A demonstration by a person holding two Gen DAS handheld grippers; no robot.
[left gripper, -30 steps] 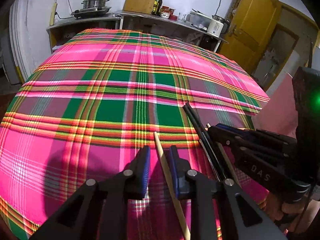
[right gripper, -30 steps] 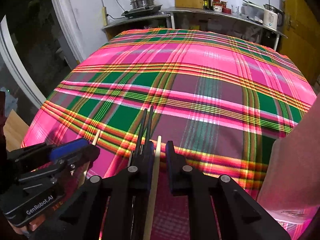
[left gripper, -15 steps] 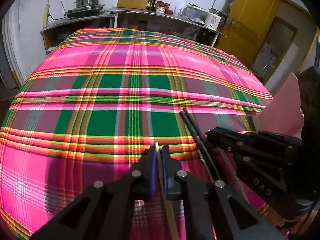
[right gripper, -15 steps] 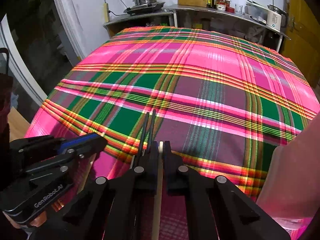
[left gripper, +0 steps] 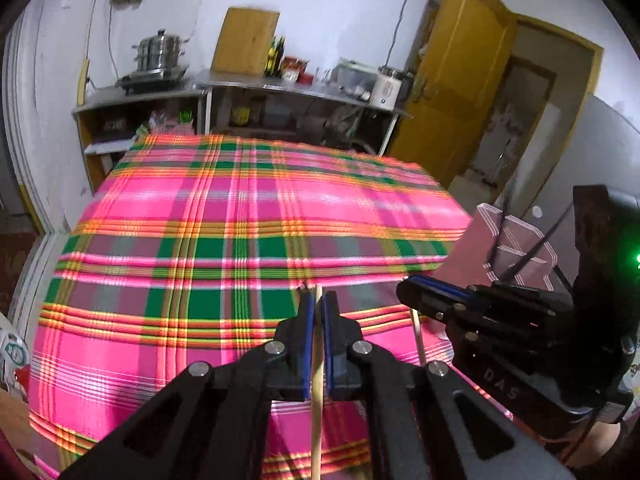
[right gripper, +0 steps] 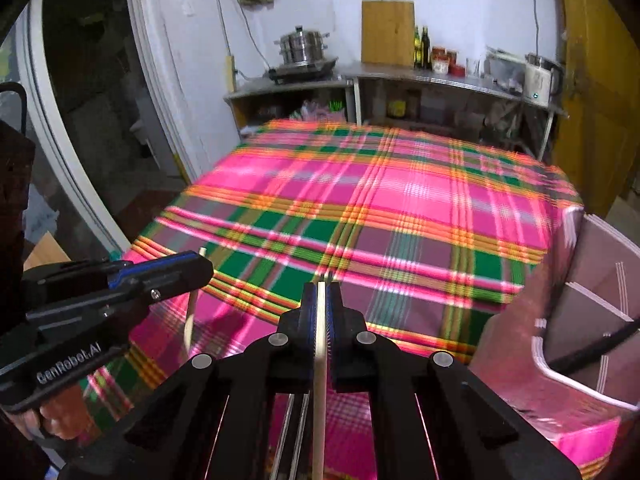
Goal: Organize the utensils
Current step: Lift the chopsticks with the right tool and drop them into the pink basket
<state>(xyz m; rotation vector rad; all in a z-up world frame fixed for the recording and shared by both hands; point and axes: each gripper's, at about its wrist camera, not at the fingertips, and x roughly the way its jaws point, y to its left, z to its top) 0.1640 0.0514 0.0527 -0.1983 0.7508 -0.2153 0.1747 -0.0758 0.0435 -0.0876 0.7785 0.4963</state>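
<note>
- Left wrist view: the left gripper [left gripper: 316,312] has its two blue-padded fingers [left gripper: 306,344] pressed in on one pale wooden chopstick [left gripper: 317,404], which runs back between them and pokes out just past the tips, held above the plaid cloth [left gripper: 224,248].
- To its right the right gripper [left gripper: 424,300] shows side-on, with one more wooden chopstick [left gripper: 418,336] hanging below its tip; the letters "DAS" are moulded on its black body.
- Beyond it stands one pink organizer box [left gripper: 516,248] with white line patterns and dark sticks leaning inside; I cannot count them.
- On the far counter [left gripper: 288,88] I count one steel steamer pot [left gripper: 160,54], one cutting board [left gripper: 244,40] leaning on the wall and one white kettle [left gripper: 386,88]; the bottles and jars blur together.
- Right wrist view: the right gripper [right gripper: 320,304] pinches a single wooden chopstick [right gripper: 319,400] between its closed fingers [right gripper: 308,320]; two thin dark sticks [right gripper: 294,436] lie on the cloth beneath the frame.
- At left the left gripper [right gripper: 200,266] reads "GenRobot.AI" on its side, its chopstick [right gripper: 191,316] slanting down from the tip.
- The pink organizer box [right gripper: 592,320] sits at the right edge, with one dark stick visible in it.
</note>
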